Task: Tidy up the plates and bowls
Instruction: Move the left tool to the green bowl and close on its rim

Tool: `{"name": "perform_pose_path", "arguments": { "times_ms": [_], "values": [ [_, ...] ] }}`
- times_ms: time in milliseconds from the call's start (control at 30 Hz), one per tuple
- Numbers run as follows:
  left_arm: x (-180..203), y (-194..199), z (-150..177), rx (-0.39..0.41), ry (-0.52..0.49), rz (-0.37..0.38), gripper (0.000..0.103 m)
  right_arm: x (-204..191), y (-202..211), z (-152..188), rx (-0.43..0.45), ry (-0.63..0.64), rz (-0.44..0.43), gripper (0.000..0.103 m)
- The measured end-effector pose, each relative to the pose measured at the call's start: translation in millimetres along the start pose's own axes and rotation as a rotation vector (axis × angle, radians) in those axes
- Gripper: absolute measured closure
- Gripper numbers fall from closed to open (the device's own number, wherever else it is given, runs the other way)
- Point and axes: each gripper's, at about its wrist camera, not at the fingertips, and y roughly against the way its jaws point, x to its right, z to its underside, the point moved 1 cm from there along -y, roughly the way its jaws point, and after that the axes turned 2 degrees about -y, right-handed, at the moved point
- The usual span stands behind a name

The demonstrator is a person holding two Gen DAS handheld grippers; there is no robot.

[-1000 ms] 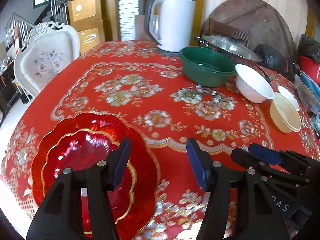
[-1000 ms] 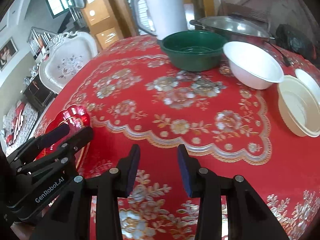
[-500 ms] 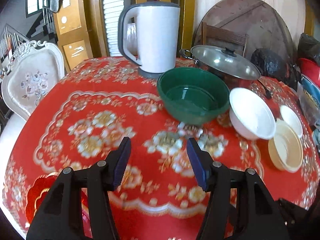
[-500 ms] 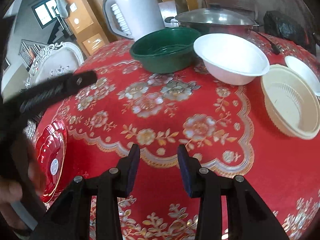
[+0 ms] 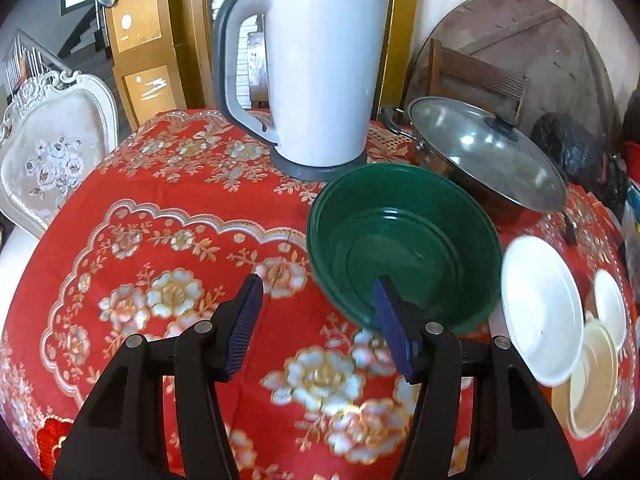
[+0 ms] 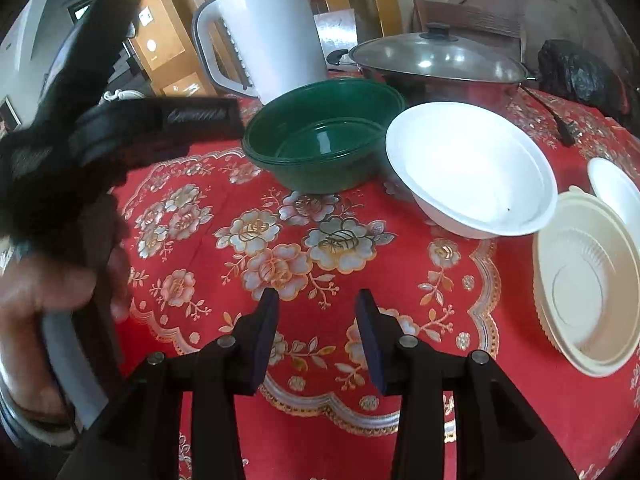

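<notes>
Both grippers are held apart and empty, the left gripper at the green bowl's near rim, the right gripper over the tablecloth, white bowl beyond.

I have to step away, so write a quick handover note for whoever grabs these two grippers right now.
Left gripper: open, empty, just short of the green bowl.
Right gripper: open, empty, above bare tablecloth.
Things: green bowl in front of the kettle; large white bowl to its right; cream bowl and small white bowl at the far right; red plate at the near left edge.
Done: no bowls nested yet.
Left: gather the bowls and plates together; the green bowl looks like the likely first pick.
</notes>
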Motion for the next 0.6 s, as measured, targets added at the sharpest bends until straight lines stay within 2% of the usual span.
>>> {"name": "perform_pose_path", "arguments": {
  "times_ms": [233, 433, 533, 600],
  "values": [
    [4.3, -26.7, -10.4, -0.023, 0.008, -0.047, 0.045, -0.3, -14.6, -3.5, -0.032, 0.046, 0.013, 0.063],
    [2.9, -60.3, -2.2, -0.157, 0.006, -0.08, 0.045, 3.0, -20.1, -3.9, -0.045, 0.052, 0.019, 0.063],
    [0.8, -65.7, 2.8, -0.186, -0.021, -0.133, 0.045, 4.9, -21.3, -2.5, -0.052, 0.045, 0.018, 0.063],
    [-3.2, -64.9, 4.9, -0.191, -0.036, -0.14, 0.045, 6.1, -22.3, -3.3, -0.052, 0.046, 0.022, 0.063]
  ]
}}
